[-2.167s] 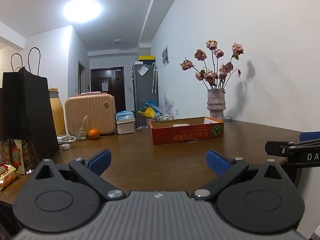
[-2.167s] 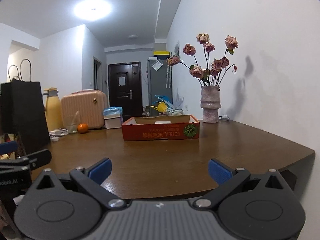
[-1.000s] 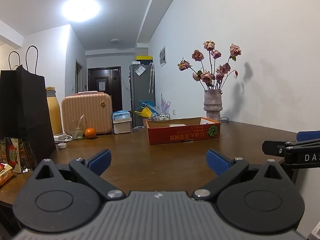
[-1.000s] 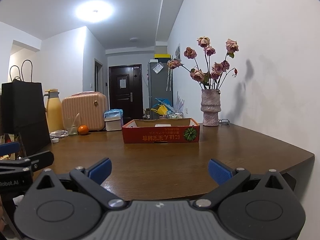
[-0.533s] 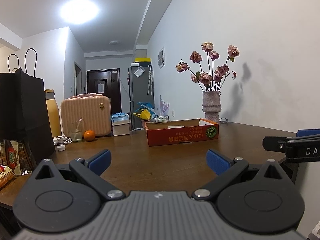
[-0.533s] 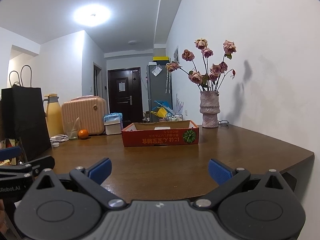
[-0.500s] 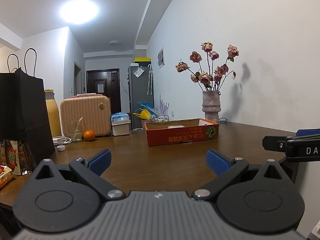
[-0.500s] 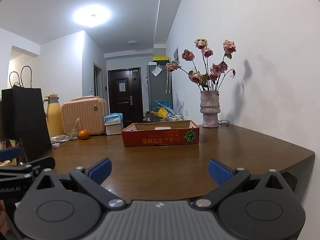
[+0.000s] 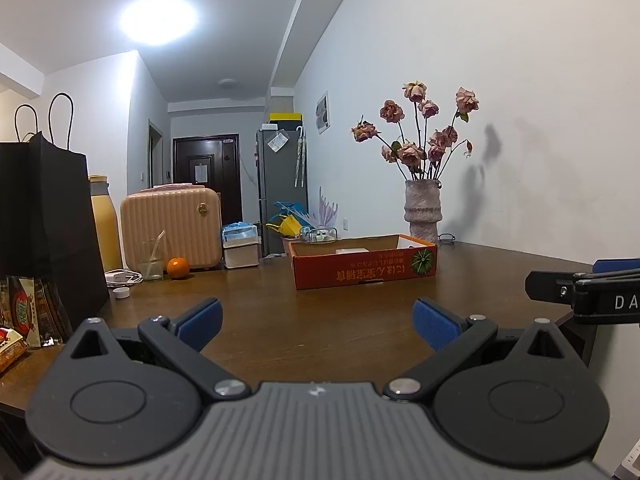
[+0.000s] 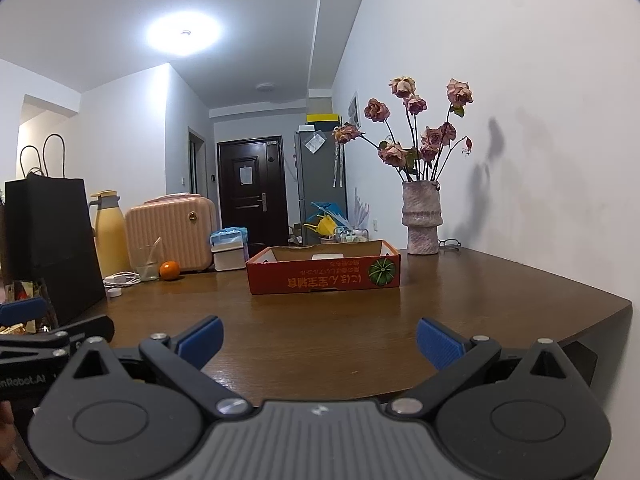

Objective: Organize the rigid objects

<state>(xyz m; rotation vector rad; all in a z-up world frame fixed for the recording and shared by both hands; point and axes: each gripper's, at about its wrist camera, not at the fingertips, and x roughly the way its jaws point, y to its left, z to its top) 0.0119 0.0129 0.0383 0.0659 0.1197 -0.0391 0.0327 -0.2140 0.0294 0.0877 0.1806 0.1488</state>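
A shallow red cardboard box [image 9: 363, 270] [image 10: 323, 274] sits open on the brown table [image 9: 300, 320] [image 10: 320, 320], with white items partly hidden inside. My left gripper [image 9: 318, 322] is open and empty, low over the table's near edge, well short of the box. My right gripper [image 10: 319, 338] is open and empty, level with it on the right. Each gripper shows at the edge of the other's view: the right one [image 9: 580, 294], the left one [image 10: 52, 334]. An orange [image 9: 177, 267] [image 10: 169, 270] lies at the far left.
A black paper bag [image 9: 44, 216] and snack packets [image 9: 16, 320] stand at the left. Behind are a yellow flask [image 10: 108, 236], a pink case [image 9: 172, 228], a glass [image 9: 152, 258], a white cable [image 9: 122, 278], a small white container [image 9: 241, 246] and a vase of dried roses [image 9: 422, 212]. The table's right edge [image 10: 600, 316] is close.
Both grippers have dropped slightly and eased back, so the box and far objects sit a little lower and smaller in view. Jaws stay open.
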